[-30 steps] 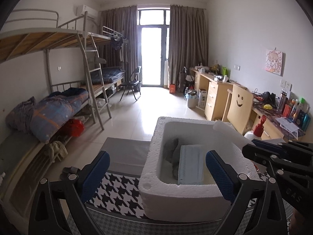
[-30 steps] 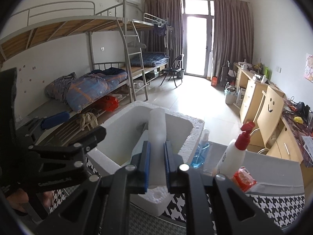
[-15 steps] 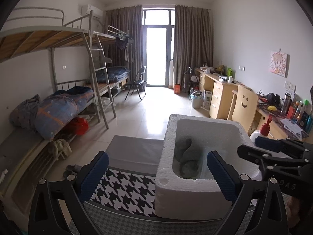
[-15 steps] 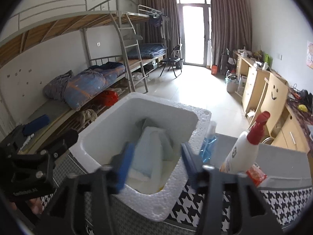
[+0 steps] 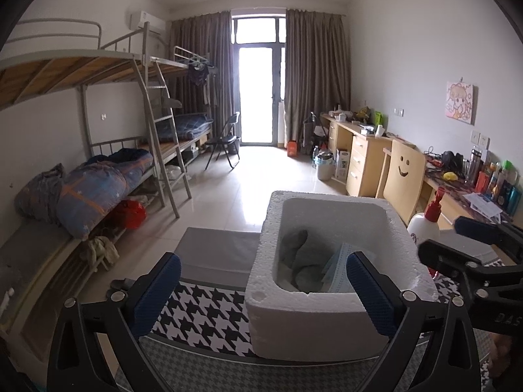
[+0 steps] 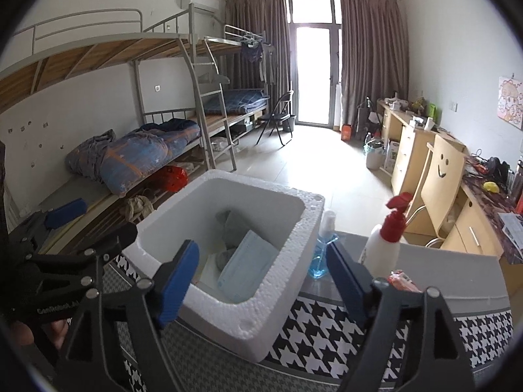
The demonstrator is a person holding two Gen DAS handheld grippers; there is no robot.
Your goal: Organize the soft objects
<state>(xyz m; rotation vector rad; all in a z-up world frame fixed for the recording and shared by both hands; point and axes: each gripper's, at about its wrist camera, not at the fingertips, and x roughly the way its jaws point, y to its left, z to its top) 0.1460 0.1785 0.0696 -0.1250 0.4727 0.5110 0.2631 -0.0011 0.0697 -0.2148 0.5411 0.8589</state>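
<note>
The right gripper (image 6: pixel 261 271) is opening, its blue-padded fingers (image 6: pixel 178 276) spreading apart with nothing pinched between them. They are hovering over the near right corner of a white foam box (image 6: pixel 287 297), one finger inside the rim line and the other outside it. Directly beyond them, a pale blue pack of face masks (image 6: pixel 248 266) is lying inside the box, leaning on a grey cloth (image 6: pixel 233 225) bunched toward the far wall.

The left gripper (image 5: pixel 261 289) is holding its fingers (image 5: pixel 157 292) spread wide and empty. The left finger is hanging over the tabletop (image 5: pixel 212 313) with its black-and-white houndstooth cover, and the right finger is overlapping the box's near rim. From this side the mask pack (image 5: pixel 340 268) is showing in the near right part of the box, beside the grey cloth (image 5: pixel 299 250).

The box is sitting near the front edge of the tabletop, with a plain grey strip of surface lying bare behind and to the left of it. Just beside the box's right wall a small blue spray bottle (image 6: pixel 322 250) is standing, then a white bottle with a red trigger top (image 6: pixel 385 238), and a red packet (image 6: pixel 402 279) near it. That right side is looking crowded; the left side is offering free room.

Beyond the tabletop, bare floor (image 5: pixel 248 183) is stretching toward a balcony door, with bunk beds (image 5: pixel 108 150) along the left and desks (image 5: pixel 359 156) along the right.
</note>
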